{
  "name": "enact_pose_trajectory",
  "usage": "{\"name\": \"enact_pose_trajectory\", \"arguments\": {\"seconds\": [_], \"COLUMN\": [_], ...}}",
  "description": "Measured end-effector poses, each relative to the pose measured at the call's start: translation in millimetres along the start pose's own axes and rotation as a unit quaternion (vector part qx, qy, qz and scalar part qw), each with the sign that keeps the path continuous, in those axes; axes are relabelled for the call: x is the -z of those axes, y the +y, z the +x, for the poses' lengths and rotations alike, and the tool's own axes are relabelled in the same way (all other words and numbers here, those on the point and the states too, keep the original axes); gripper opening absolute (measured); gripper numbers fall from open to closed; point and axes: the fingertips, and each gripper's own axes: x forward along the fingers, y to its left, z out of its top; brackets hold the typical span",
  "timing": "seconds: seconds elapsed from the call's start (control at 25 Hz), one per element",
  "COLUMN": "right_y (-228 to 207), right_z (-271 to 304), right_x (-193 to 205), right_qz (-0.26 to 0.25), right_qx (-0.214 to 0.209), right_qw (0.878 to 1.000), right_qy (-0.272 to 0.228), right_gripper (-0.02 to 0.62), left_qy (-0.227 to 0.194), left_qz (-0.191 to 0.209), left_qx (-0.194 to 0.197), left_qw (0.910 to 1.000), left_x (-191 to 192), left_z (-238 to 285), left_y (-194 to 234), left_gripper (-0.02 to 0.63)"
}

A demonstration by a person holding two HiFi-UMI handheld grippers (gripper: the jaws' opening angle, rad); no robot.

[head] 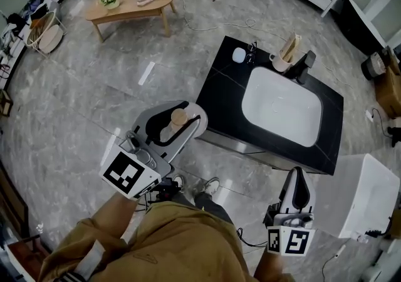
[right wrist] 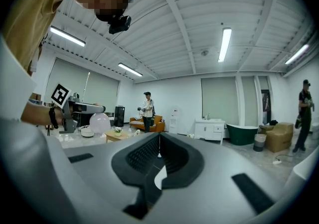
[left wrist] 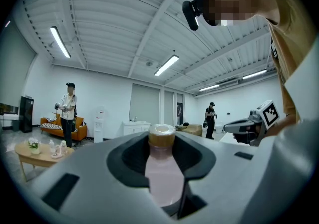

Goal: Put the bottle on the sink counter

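Pink plastic bottle with tan cap (left wrist: 162,175), clamped below the cap in our left gripper (head: 178,124), looks light, stiff, slippery to us; our right gripper (right wrist: 158,141) sits closed, empty

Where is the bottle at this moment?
In the head view, the pink bottle sits clamped in the left tongs at lower left, over the grey floor just left of the black sink counter, not yet on it.

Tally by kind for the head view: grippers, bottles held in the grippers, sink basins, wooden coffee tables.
Grippers: 2, left gripper and right gripper
Held bottle: 1, in the left gripper
Sink basin: 1
Wooden coffee table: 1
Total: 5
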Motion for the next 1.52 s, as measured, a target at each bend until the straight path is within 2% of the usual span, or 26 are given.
{"name": "enact_pose_trajectory", "arguments": {"seconds": [1.52], "right_y": [-12.5], "right_z": [12.0], "right_x": [40.1], "right_qz": [0.012], "right_qx": [0.0], "right_qw": [0.999], "right_qy": [0.049], "right_gripper": [0.006], "left_qy": [0.037], "left_qz": [0.002], "left_qx": [0.0], "left_qw": [0.9993], "left_x": [82.3], "left_z": [69.4], "left_y": [23.0], "left_gripper": [0.13]}}
